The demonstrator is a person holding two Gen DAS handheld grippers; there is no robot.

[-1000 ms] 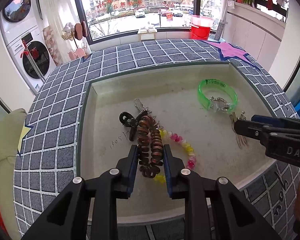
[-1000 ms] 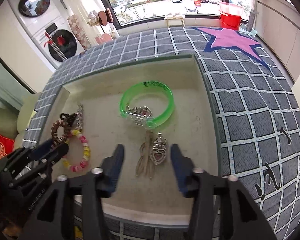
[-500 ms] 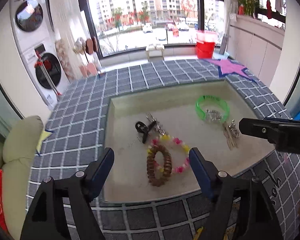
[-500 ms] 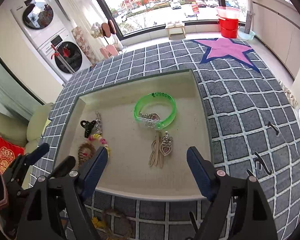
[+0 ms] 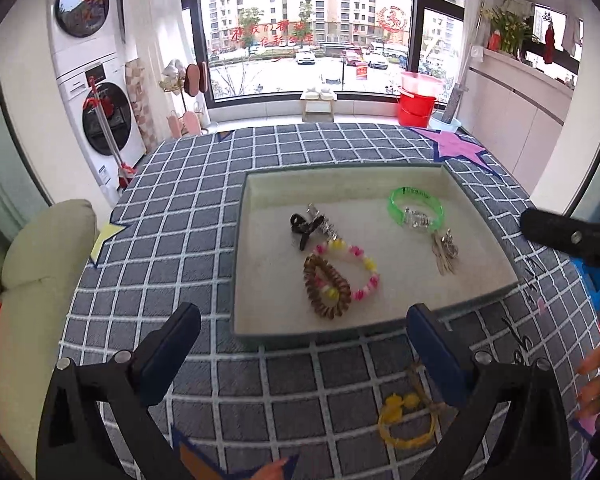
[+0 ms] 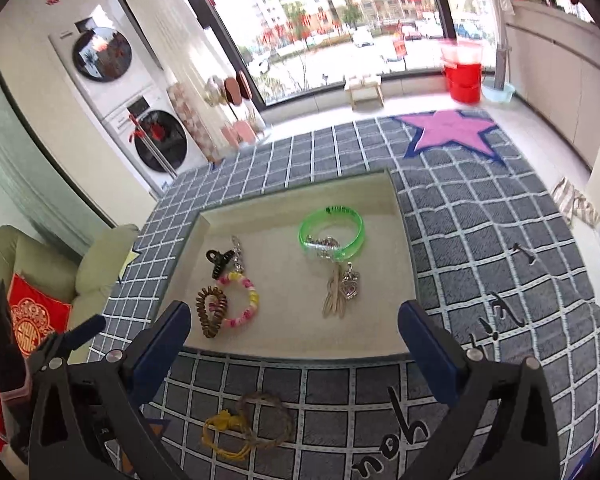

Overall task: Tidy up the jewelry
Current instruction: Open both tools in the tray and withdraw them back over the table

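Both grippers, left (image 5: 304, 344) and right (image 6: 294, 340), gape wide, holding nothing. The yellow ring (image 6: 224, 436) and twine loop (image 6: 266, 420) lie on the cloth between the right fingers, short of the tray (image 6: 300, 354); right is nearer.

The left gripper (image 5: 304, 344) hangs above the near edge of the tray (image 5: 480, 302), its jaws spread wide with nothing between them. The right gripper (image 6: 294, 338) hangs over the same near edge, jaws equally wide and holding nothing. In the left view the right gripper's black body shows past the tray's right edge
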